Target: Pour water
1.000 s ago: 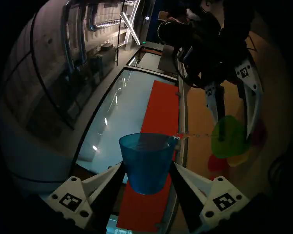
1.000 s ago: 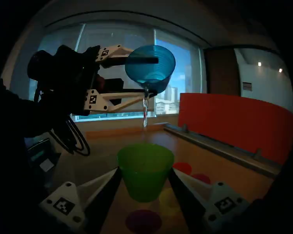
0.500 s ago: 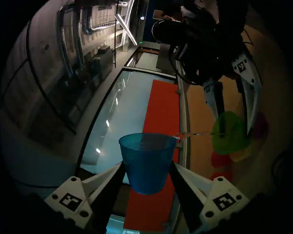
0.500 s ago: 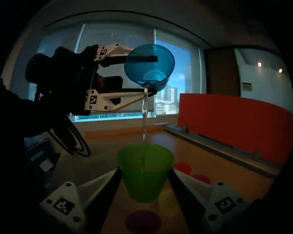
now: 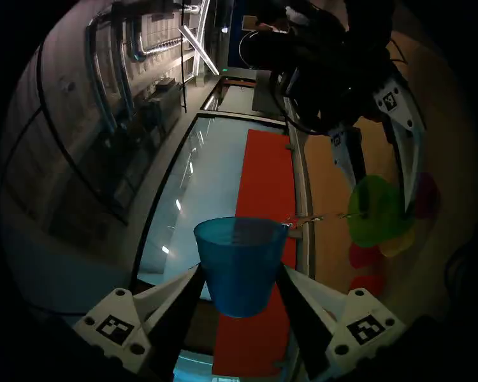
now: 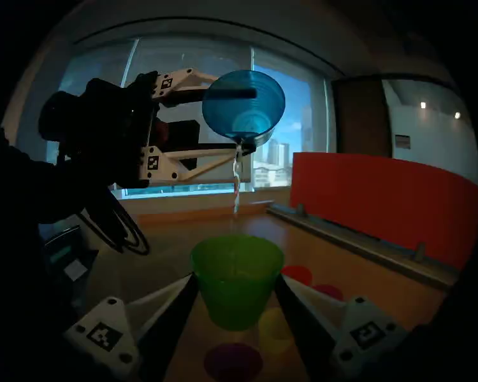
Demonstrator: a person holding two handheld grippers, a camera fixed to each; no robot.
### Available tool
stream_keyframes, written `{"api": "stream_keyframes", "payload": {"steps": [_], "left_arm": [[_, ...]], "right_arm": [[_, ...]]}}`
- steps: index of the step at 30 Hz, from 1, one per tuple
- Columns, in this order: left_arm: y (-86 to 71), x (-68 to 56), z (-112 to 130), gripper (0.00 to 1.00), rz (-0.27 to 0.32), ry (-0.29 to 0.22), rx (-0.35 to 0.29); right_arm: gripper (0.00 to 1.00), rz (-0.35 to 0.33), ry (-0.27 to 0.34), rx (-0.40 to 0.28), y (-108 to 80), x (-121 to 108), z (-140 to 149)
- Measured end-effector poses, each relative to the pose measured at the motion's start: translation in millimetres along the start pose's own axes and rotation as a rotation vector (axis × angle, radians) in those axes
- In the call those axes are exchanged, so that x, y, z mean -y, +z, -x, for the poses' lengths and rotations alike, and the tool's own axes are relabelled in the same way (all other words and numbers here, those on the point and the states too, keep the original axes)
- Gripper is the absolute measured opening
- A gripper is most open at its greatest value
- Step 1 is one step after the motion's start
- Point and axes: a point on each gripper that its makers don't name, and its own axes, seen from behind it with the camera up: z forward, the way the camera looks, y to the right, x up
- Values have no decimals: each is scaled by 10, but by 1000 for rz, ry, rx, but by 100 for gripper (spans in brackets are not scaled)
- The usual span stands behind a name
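Jaws of left gripper (image 5: 240, 272) tight on blue cup (image 5: 240, 261) — right gripper (image 6: 236, 281), on green cup (image 6: 237, 274).

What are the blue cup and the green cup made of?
The blue cup looks like thin, tinted plastic: light passes through its wall and the far rim shows through it. The green cup seems the same stuff, translucent, with a smooth, slightly shiny wall. Looks alone can't confirm it.

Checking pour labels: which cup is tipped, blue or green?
The blue cup, tipped in the left gripper, pouring; the green cup is upright below it.
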Motion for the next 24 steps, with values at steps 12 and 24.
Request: {"api": "stream_keyframes", "payload": {"steps": [12, 24], "left_arm": [[14, 40, -30, 78, -11, 46, -3], [-15, 86, -80, 78, -20, 98, -6]], "right_arm": [[87, 1, 1, -4, 9, 1, -1], [87, 3, 0, -5, 6, -5, -6]]}}
